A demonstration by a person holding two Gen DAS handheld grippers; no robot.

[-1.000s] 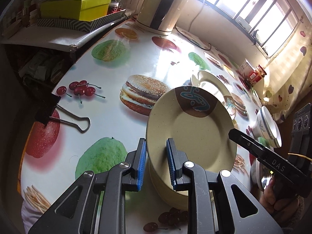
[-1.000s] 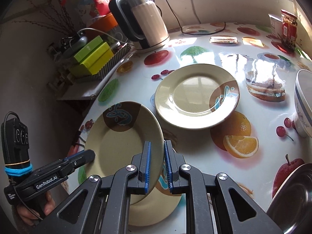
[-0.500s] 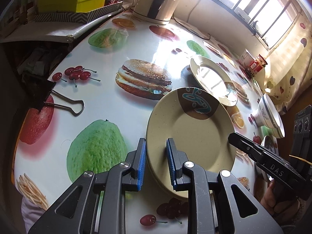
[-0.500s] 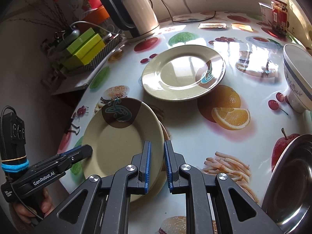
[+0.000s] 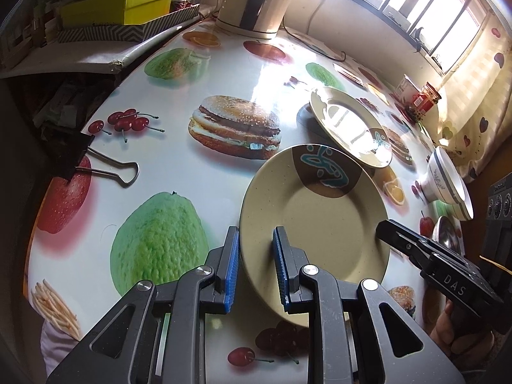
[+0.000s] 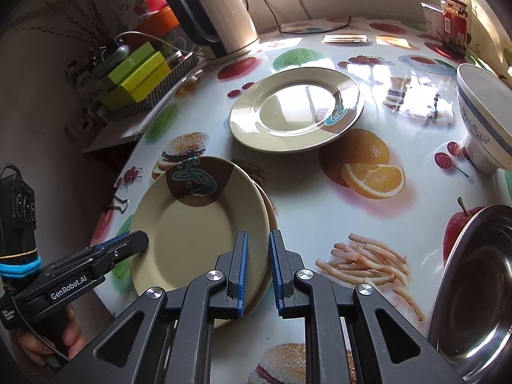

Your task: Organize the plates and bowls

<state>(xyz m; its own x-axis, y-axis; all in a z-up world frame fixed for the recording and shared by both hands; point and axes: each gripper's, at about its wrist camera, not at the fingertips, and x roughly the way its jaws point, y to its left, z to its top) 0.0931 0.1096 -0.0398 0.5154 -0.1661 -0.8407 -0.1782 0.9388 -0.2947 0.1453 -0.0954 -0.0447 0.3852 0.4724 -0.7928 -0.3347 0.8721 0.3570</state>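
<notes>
"DAS" in white on the black body of the right gripper [image 5: 388, 235], left wrist view. "GenRobot.AI" in white on the left gripper [image 6: 142, 243], right wrist view. Jar label unreadable.

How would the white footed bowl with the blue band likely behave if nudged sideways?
The white footed bowl looks top-heavy: a wide rim on a narrow foot, so it may tip. It looks like ceramic, so probably fragile. On the glossy tablecloth it may slide.
</notes>
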